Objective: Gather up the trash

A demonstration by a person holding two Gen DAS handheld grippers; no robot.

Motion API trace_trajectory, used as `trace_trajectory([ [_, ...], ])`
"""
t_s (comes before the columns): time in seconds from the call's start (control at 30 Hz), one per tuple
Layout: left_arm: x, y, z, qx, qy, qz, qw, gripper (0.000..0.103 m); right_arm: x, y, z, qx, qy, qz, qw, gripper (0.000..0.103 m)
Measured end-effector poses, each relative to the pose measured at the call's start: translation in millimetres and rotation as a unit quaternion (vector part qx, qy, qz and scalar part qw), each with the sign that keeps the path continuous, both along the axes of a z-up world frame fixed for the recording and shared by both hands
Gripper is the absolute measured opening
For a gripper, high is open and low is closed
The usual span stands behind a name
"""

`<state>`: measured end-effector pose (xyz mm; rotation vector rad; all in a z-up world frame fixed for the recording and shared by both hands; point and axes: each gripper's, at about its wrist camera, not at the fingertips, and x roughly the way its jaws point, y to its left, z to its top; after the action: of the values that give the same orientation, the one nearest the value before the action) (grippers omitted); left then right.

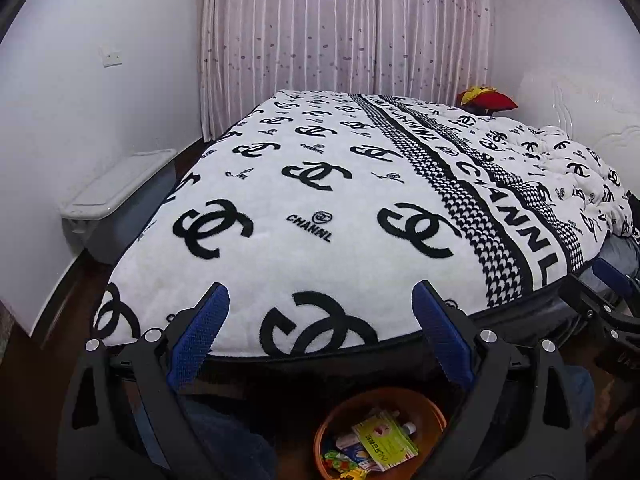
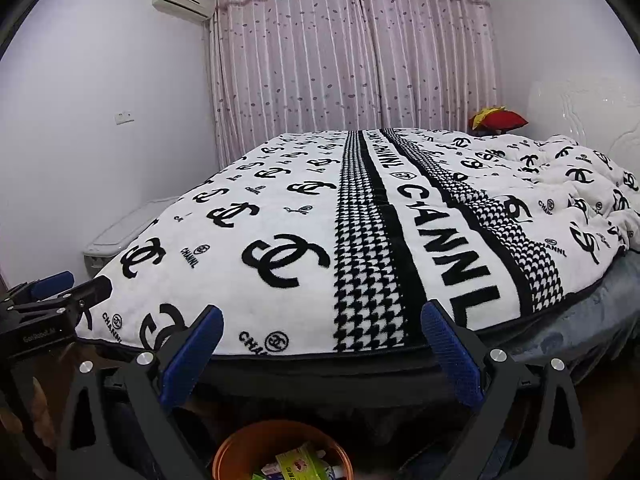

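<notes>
while above bin (image 1: 380,436), both tongs (image 1: 320,320) (image 2: 322,340) gape wide, empty.

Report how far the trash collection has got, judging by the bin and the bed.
Done: the orange bin at the foot of the bed already holds packets, including a yellow-green one. In hand: nothing; the left gripper and right gripper are both open and empty above the bin. Left: no loose trash shows on the blanket, so little appears to remain here.
</notes>
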<state>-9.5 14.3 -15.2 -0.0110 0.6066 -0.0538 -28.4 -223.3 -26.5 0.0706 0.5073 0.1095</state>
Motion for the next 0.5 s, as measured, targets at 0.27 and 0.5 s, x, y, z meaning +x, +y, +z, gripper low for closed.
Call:
trace_trajectory([
  [0.27, -0.4, 0.1, 1.0, -0.001, -0.004, 0.004, 1.0, 0.09, 0.3, 1.2, -0.6, -0.001, 0.001, 0.002, 1.0, 0.098],
  [0.5, 0.1, 1.2, 0.3, -0.002, -0.005, 0.007, 1.0, 0.09, 0.5, 0.8, -1.8, 0.001, 0.003, 0.003, 1.0, 0.098],
])
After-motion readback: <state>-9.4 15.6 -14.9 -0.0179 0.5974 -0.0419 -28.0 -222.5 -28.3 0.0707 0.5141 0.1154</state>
